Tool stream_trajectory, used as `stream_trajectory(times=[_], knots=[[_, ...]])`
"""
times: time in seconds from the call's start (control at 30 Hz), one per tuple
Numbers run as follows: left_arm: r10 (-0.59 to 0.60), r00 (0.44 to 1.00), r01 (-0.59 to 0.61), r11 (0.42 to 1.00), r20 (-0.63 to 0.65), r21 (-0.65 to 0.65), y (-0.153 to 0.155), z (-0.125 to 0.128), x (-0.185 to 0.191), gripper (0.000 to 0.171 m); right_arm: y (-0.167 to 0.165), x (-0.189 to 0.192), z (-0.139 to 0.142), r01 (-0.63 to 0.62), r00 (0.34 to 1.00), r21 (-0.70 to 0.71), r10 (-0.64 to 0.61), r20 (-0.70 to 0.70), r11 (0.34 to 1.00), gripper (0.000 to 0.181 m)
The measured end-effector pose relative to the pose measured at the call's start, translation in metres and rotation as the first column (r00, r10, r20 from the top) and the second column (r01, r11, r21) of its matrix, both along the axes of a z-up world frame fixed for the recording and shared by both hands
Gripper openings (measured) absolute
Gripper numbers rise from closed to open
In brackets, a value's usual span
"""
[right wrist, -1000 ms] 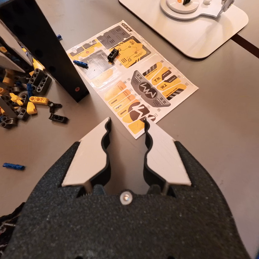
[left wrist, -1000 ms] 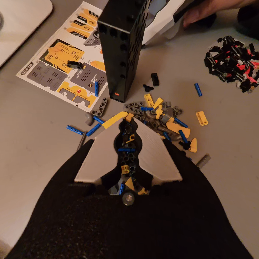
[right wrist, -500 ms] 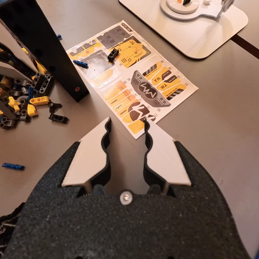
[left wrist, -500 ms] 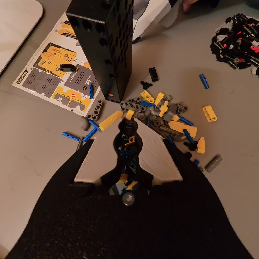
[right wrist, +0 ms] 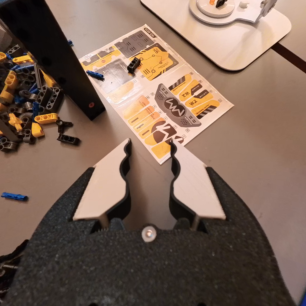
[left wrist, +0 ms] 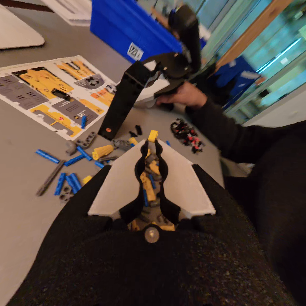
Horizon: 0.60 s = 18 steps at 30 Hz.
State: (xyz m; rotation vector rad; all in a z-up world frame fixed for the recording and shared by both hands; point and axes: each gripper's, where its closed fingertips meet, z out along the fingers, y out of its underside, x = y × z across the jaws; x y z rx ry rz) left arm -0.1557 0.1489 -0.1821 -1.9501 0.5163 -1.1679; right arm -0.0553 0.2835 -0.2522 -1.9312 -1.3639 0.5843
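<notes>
One grey bench (right wrist: 248, 149) carries everything: a blue bin (left wrist: 129, 29) at the back, a black block (left wrist: 122, 102) standing tilted, a sticker sheet (right wrist: 149, 92) lying flat beside it, and a pile (right wrist: 19, 102) of yellow, blue and grey bricks at the block's foot. The right hand-held gripper (right wrist: 149, 141) hovers empty, its jaws wide apart, over bare bench at the sheet's near corner, just as a moment ago. The left hand-held gripper (left wrist: 151, 140), whose tips were down in the pile half a second ago, is now raised above it, pinching a small yellow brick (left wrist: 153, 135) at its very tips, clear of the bench
</notes>
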Motion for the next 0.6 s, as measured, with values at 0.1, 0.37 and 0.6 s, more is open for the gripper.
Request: stream_trajectory(times=[0.1, 0.37, 0.6], knots=[[-0.035, 0.984, 0.039, 0.999, 0.177, -0.018, -0.007, 0.021, 0.005, 0.007, 0.0, 0.0, 0.0, 0.0, 1.0, 0.002, 0.0, 0.0, 1.0, 0.047], [-0.079, 0.919, 0.11, 0.992, 0.387, -0.059, -0.015, 0.042, 0.011, 0.007, 0.002, 0.004, 0.002, 0.038, 0.998, 0.028, -0.039, 0.04, 0.999, 0.047], [-0.026, 0.991, 0.017, 0.997, 0.131, 0.073, -0.01, 0.026, 0.015, 0.007, -0.06, -0.02, 0.116, -0.169, 0.895, 0.393, 0.307, -0.322, 0.904, 0.047]])
